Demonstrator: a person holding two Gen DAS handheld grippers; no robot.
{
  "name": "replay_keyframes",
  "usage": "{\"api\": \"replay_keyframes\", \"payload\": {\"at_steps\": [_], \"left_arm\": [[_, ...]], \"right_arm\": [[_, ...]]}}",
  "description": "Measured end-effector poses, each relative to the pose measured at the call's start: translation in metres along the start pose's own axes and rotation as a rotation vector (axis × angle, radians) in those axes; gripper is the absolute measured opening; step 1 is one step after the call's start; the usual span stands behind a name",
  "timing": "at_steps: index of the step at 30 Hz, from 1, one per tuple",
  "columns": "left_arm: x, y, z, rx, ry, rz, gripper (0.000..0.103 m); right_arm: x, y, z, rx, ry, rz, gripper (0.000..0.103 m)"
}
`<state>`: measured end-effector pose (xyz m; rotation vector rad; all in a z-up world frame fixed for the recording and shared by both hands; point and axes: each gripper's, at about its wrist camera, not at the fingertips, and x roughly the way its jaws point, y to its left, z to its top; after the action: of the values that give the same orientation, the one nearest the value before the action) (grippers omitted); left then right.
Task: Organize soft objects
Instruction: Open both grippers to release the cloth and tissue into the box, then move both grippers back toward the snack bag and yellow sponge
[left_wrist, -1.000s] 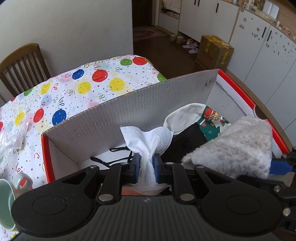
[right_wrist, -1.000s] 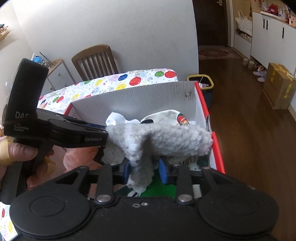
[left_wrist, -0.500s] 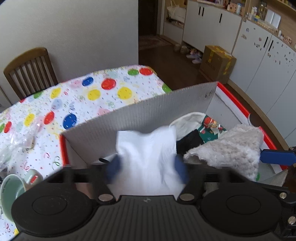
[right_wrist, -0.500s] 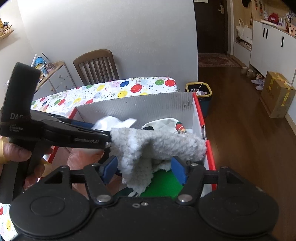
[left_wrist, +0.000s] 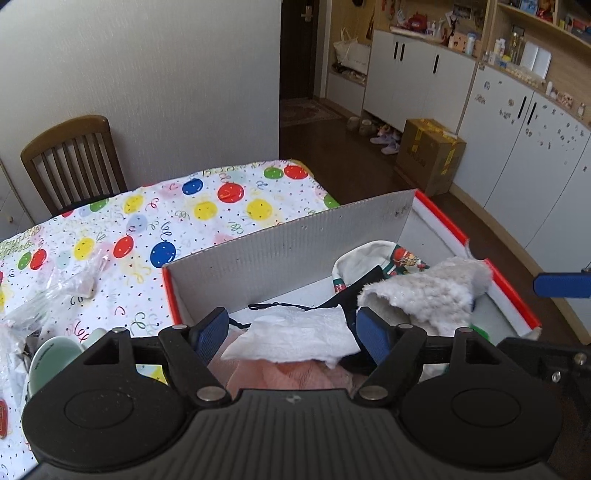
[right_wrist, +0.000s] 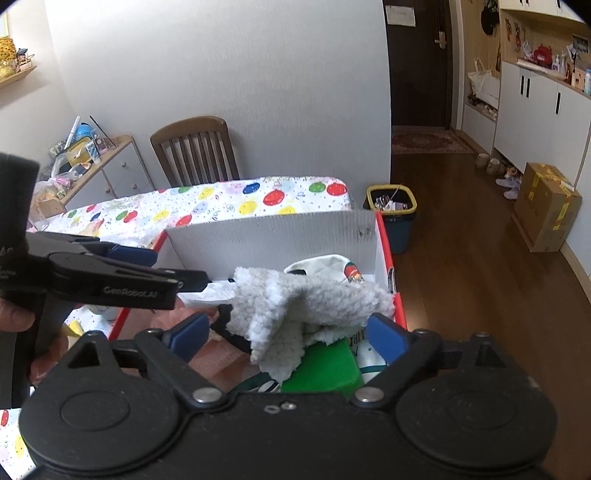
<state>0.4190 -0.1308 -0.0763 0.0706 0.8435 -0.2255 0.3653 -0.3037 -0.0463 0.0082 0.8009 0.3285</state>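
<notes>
Left wrist view: left gripper (left_wrist: 291, 334) spread wide, pads clear of the white tissue (left_wrist: 295, 338) lying loose between the jaws on a pink cloth (left_wrist: 288, 376), inside the box (left_wrist: 295, 243). Right wrist view: right gripper (right_wrist: 286, 334) opening, jaws already far apart, fluffy grey cloth (right_wrist: 303, 306) between them but touched by neither pad, draped over a green block (right_wrist: 321, 369) and other fabric. Possible trouble: fluffy cloth, piled high near the red rim right of the jaws, could slump over the edge toward the floor; tissue, light and flat, could snag a pad or lift away with a careless pull-back; grippers, close together, could knock. Beyond the jaws, past the grey box wall: table under a balloon-print cloth (left_wrist: 166, 221), wooden chair (left_wrist: 74, 158), pale wall. Right of the jaws: dark wood floor, cardboard carton (left_wrist: 428, 155), white cupboards, bin (right_wrist: 391, 210).
</notes>
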Motion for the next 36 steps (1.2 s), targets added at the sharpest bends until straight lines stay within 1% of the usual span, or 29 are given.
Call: {"api": "replay_keyframes", "payload": {"at_steps": [2,8,11,22,25,28,30,32,36], "left_arm": [[-0.010,0.002,-0.003,-0.001,-0.014,-0.006,0.076],[-0.042,0.010,-0.013,-0.016,-0.055,-0.027,0.077],[-0.060,0.016,-0.021,-0.024,-0.086,-0.019,0.082],[-0.113,0.054,-0.051,-0.057,-0.165,-0.018,0.084],[-0.126,0.067,-0.061,-0.074,-0.187,-0.026,0.087],[-0.138,0.078,-0.071,-0.073,-0.209,-0.033,0.094],[-0.146,0.084,-0.078,-0.057,-0.224,-0.026,0.100],[-0.153,0.092,-0.085,-0.053,-0.233,-0.022,0.100],[-0.159,0.112,-0.098,-0.073,-0.219,-0.042,0.101]], "right_arm": [[-0.006,0.003,0.000,-0.012,-0.013,-0.003,0.098],[-0.023,0.015,0.003,-0.049,-0.051,0.000,0.102],[-0.031,0.022,0.005,-0.063,-0.065,0.009,0.103],[-0.048,0.060,0.006,-0.090,-0.092,0.055,0.103],[-0.051,0.073,0.004,-0.094,-0.099,0.070,0.103],[-0.051,0.087,0.001,-0.098,-0.105,0.081,0.103],[-0.051,0.098,-0.001,-0.105,-0.105,0.093,0.103],[-0.049,0.109,-0.004,-0.116,-0.105,0.100,0.103],[-0.045,0.134,-0.008,-0.148,-0.100,0.118,0.103]]}}
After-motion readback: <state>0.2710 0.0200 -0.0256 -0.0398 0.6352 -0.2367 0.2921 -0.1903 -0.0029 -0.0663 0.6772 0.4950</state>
